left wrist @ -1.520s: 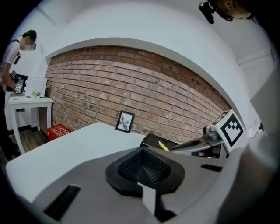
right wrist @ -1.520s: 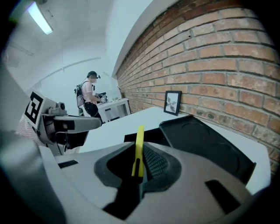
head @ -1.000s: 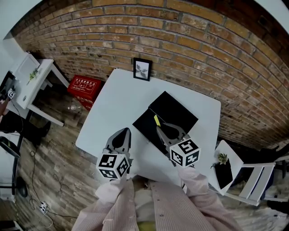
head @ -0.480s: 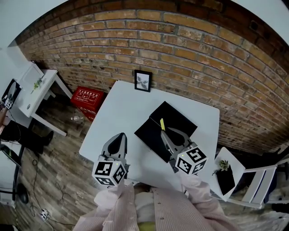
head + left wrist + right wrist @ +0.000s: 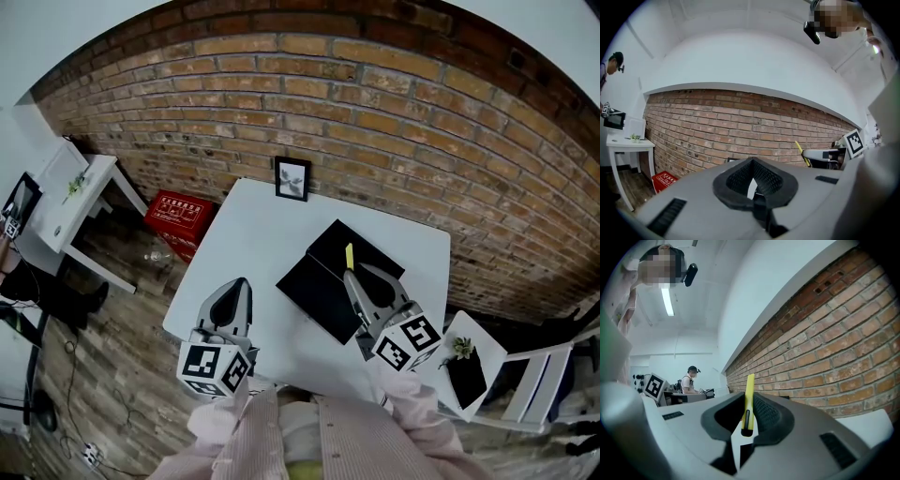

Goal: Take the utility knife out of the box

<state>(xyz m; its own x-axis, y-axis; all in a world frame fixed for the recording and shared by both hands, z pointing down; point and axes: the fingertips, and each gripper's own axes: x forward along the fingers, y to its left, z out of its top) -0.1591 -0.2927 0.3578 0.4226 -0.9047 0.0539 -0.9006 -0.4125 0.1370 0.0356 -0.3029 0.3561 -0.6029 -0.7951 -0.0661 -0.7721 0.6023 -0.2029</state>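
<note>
1. Looking down through the head view, I see the black box (image 5: 319,286) lying open on the white surface (image 5: 248,239). Its two halves are spread side by side. Both insides are dark, and I cannot make out anything lying in them.
2. The yellow utility knife (image 5: 349,255) is out of the box, held up in the right gripper (image 5: 356,274). From the head view it shows over the box's far half.
3. In the right gripper view the jaws are closed down to the knife's thickness, with a pad pressing on each side of the yellow body. The knife stands up past the tips, with its dark end low between the pads. Only the brick wall (image 5: 834,348) shows behind it.
4. The left gripper (image 5: 240,286) hangs to the left of the box, over the surface's near left part. Its own view shows the jaw tips meeting and nothing between them.
5. Beyond the box, a small framed picture (image 5: 292,178) stands at the surface's far edge against the wall. A red crate (image 5: 180,211) sits on the floor, well to the left of the box.
</note>
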